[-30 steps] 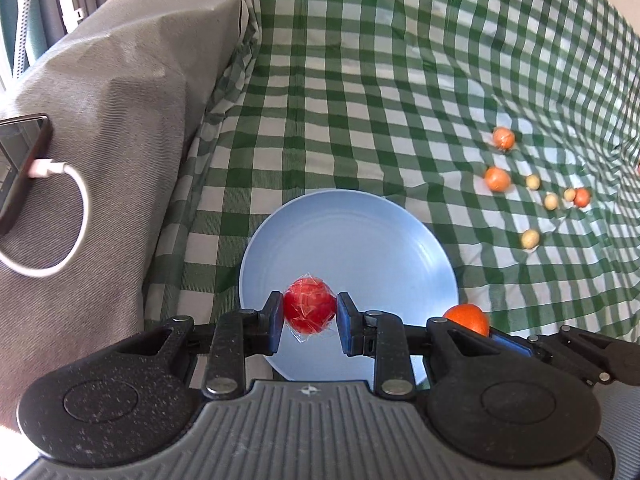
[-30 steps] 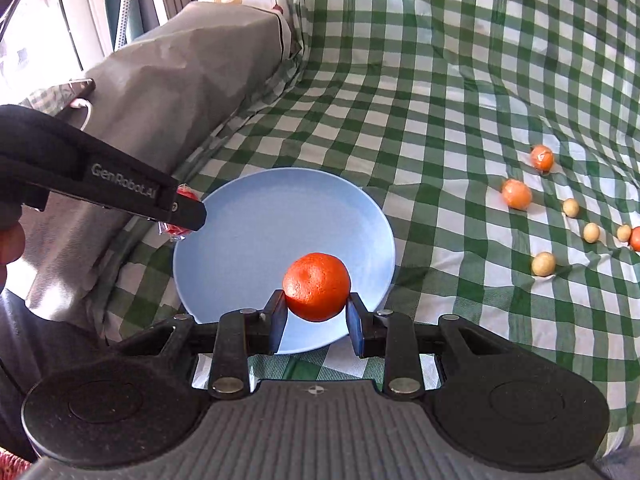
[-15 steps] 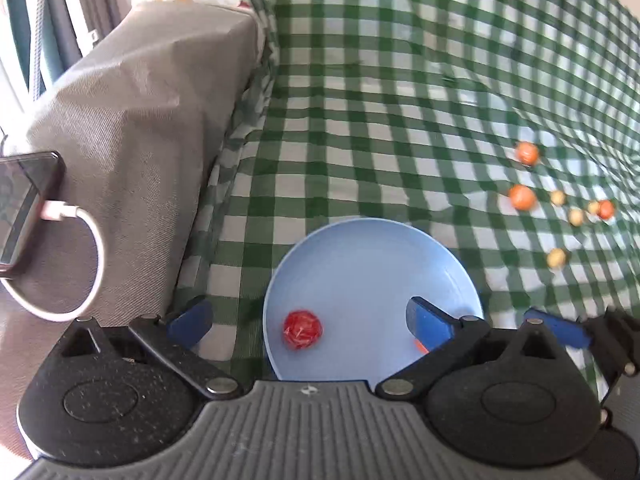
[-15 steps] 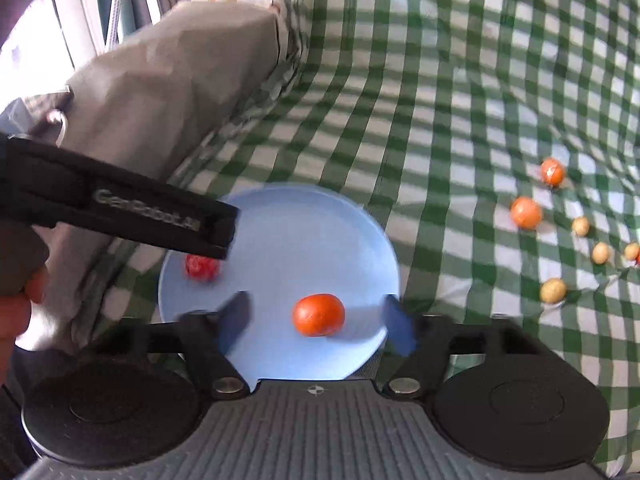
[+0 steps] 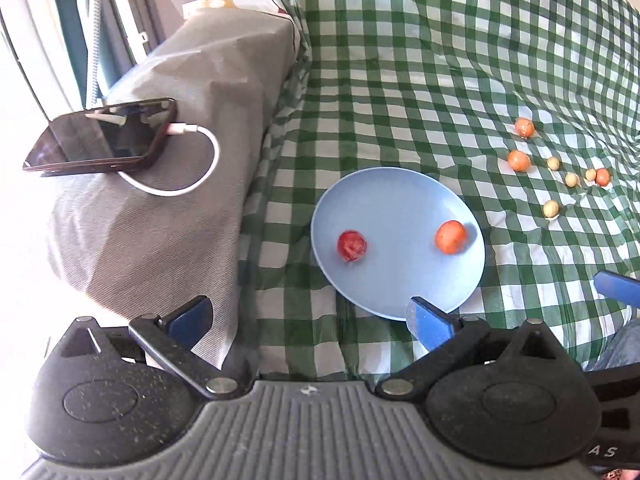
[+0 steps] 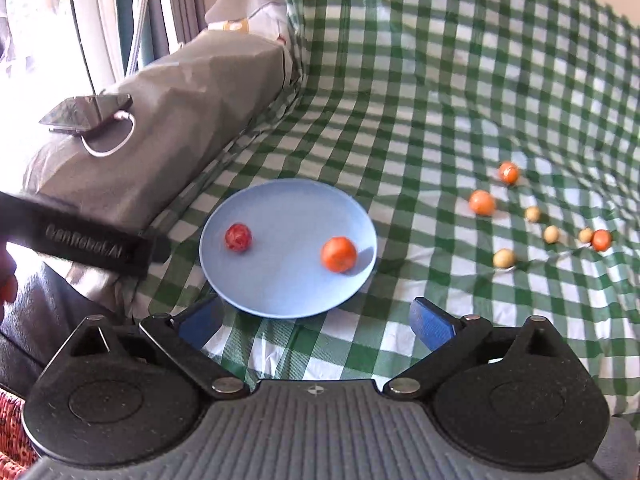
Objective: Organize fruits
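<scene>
Fruits partly sorted: red one (image 5: 351, 245) and orange one (image 5: 451, 237) resting apart on plate (image 5: 400, 292), mid-frame. Seven more scattered on checked cloth (image 6: 400, 100) at right: three orange (image 6: 482, 203), four pale (image 6: 503, 258), yet to be gathered. Left hand-held gripper (image 5: 308, 320) and right hand-held gripper (image 6: 316, 322) both spread wide, grasping nothing, near plate's lower rim

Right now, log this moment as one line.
left gripper: open, empty | right gripper: open, empty | blue plate: red fruit, orange fruit | seven fruits on checked cloth
</scene>
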Demonstrator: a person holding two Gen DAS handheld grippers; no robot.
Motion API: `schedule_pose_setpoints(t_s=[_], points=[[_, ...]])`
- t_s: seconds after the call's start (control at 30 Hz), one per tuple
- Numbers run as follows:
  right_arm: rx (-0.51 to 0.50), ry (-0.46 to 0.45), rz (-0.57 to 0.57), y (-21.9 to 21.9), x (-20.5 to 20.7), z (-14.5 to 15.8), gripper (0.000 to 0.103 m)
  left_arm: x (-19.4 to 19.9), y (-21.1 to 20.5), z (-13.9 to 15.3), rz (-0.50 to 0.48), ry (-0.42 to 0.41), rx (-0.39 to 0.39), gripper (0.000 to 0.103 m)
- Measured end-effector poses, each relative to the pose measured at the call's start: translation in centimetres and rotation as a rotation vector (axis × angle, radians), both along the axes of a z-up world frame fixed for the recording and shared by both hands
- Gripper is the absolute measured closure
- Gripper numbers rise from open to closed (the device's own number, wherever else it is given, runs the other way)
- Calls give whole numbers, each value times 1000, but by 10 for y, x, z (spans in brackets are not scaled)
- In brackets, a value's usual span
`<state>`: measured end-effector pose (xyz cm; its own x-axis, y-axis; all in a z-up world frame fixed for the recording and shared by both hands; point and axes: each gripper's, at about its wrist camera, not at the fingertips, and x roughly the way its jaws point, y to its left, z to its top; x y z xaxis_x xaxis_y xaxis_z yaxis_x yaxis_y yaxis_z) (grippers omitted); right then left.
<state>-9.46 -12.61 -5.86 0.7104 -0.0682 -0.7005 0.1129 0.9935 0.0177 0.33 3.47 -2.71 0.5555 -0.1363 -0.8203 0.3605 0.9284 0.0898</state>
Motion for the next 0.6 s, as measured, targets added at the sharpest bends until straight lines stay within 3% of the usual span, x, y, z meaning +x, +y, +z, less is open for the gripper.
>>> schedule_pose_setpoints(t_s=[0.43, 0.6], points=[[-45, -83, 9, 9, -27, 15, 1, -29, 4, 29, -11, -83, -28, 0], [-45, -93, 3, 11, -33, 18, 1, -32, 6, 31, -10, -80, -32, 0]])
